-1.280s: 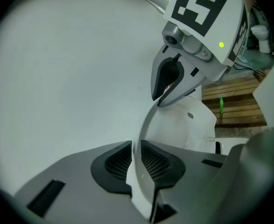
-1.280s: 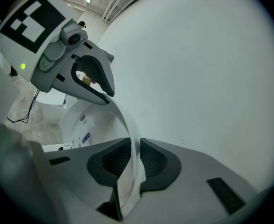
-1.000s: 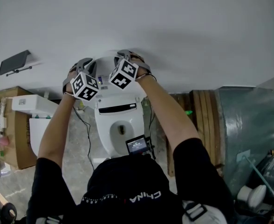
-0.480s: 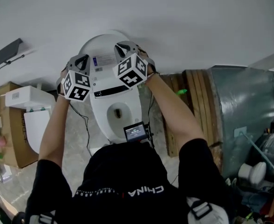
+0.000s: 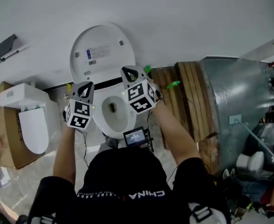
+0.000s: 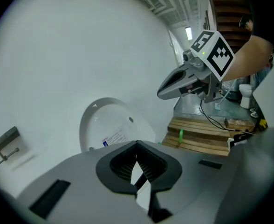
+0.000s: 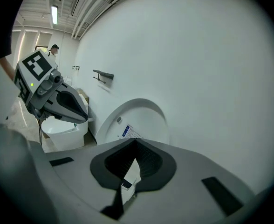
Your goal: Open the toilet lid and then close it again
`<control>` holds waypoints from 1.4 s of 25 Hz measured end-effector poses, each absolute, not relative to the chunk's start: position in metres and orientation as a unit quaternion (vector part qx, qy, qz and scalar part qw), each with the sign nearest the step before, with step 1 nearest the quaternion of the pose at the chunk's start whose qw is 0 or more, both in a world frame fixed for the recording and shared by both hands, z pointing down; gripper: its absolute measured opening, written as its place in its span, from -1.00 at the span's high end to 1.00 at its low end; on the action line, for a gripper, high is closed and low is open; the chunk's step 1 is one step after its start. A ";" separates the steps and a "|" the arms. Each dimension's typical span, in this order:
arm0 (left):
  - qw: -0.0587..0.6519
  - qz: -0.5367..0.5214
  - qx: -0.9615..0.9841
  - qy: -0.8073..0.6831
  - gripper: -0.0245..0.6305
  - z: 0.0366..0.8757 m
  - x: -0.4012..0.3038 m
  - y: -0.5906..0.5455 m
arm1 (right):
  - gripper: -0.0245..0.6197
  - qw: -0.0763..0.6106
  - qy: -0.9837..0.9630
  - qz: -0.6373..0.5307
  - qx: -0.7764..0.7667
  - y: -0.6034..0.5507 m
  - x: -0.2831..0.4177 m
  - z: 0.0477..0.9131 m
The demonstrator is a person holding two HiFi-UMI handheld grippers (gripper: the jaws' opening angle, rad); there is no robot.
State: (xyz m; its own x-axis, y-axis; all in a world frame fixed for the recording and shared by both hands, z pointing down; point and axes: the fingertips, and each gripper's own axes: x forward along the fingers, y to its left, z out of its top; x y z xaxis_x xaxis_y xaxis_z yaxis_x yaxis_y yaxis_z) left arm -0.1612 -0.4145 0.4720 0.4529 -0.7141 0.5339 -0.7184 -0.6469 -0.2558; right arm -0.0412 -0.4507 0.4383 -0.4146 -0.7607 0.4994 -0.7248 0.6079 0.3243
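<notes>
Far left, at 9 o'clock of the head view: a spare white toilet (image 5: 29, 125) against a cardboard box (image 5: 4, 148).

Your left gripper (image 5: 85, 87) hangs at the bowl's 9 o'clock. Its jaws are pressed together with nothing in them, apart from the lid.

The toilet lid (image 5: 102, 50) is open. It stands up against the wall at 12 o'clock of the bowl (image 5: 102, 125), label side facing you. The seat looks to be down on the bowl, but the head view is too small to be sure.

Your right gripper (image 5: 130, 72) sits at the bowl's 1 o'clock, just below the lid's lower edge. Its jaws have just been closing and now meet, holding nothing.

At 3 o'clock of the bowl, wooden planks (image 5: 181, 101) lean on a grey metal panel (image 5: 230, 111).
</notes>
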 end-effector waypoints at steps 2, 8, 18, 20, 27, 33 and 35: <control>0.000 0.310 0.847 -0.433 0.89 0.471 -0.158 -0.394 | 0.88 0.312 -0.845 -0.029 0.434 -0.433 -0.040 0.440; 0.001 0.327 0.827 -0.457 0.89 0.479 -0.112 -0.317 | 0.88 0.322 -0.855 -0.024 0.407 -0.359 -0.007 0.455; 0.041 0.341 0.793 -0.503 0.89 0.481 -0.069 -0.180 | 0.88 0.294 -0.869 -0.016 0.397 -0.231 0.074 0.465; 0.045 0.337 0.794 -0.504 0.89 0.477 -0.061 -0.160 | 0.88 0.300 -0.872 -0.017 0.386 -0.211 0.081 0.466; 0.038 0.333 0.802 -0.495 0.89 0.468 -0.057 -0.119 | 0.88 0.313 -0.876 -0.020 0.367 -0.165 0.076 0.467; 0.013 0.343 0.812 -0.472 0.89 0.468 -0.070 -0.102 | 0.88 0.323 -0.871 -0.017 0.370 -0.147 0.053 0.471; 0.008 0.342 0.816 -0.466 0.89 0.468 -0.078 -0.093 | 0.88 0.325 -0.869 -0.021 0.374 -0.141 0.040 0.468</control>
State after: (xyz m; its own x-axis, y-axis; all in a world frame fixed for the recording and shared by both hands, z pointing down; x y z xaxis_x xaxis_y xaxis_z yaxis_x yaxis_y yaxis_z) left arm -0.0777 -0.0932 0.4679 0.3311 -0.7551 0.5658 -0.7655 -0.5655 -0.3069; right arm 0.0395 -0.1414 0.4681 -0.5099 -0.6622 0.5490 -0.6356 0.7201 0.2783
